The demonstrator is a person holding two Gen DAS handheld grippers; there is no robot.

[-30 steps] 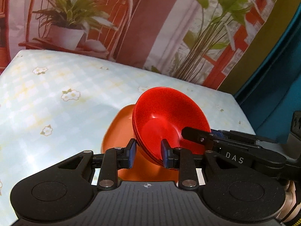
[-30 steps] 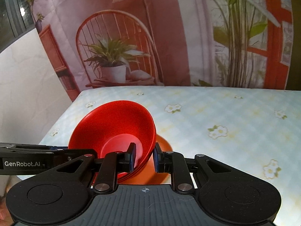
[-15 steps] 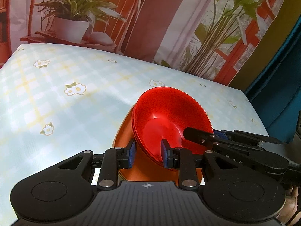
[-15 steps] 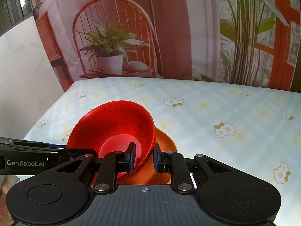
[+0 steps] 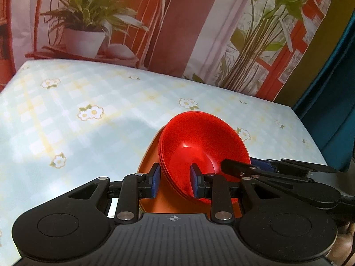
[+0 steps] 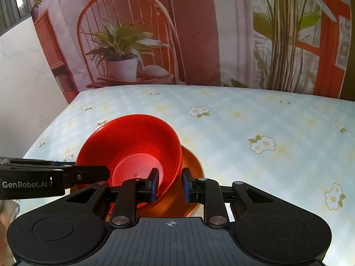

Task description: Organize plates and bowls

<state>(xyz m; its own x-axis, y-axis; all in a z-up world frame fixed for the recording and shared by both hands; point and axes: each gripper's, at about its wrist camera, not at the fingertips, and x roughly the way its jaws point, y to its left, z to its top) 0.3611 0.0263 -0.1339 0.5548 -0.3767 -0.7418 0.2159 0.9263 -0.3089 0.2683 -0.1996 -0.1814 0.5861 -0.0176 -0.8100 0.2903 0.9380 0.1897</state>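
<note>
A nested stack of red bowls (image 5: pixel 199 137) (image 6: pixel 133 137) sits on an orange plate (image 5: pixel 148 166) (image 6: pixel 193 161) near the table's front edge. My left gripper (image 5: pixel 175 181) straddles the stack's left rim, one pad inside and one outside. Its jaws are opening, and a thin strip of orange shows beside the outer pad. My right gripper (image 6: pixel 169 184) straddles the right rim the same way. Its jaws are opening too, and the outer pad (image 6: pixel 186 184) stands clear of the bowl wall. Each gripper's fingertips show in the other's view, at the bowl's side.
The table (image 6: pixel 255 115) wears a pale checked cloth with flower prints and stretches far behind the bowls. A printed backdrop (image 6: pixel 199 33) of a chair and plants hangs behind it. A white wall (image 6: pixel 26 77) lies left, a teal curtain (image 5: pixel 332 88) right.
The bowl stack has come down a little, closer onto the orange plate. The right gripper's pads have spread slightly apart, and a gap has opened at the outer pad.
</note>
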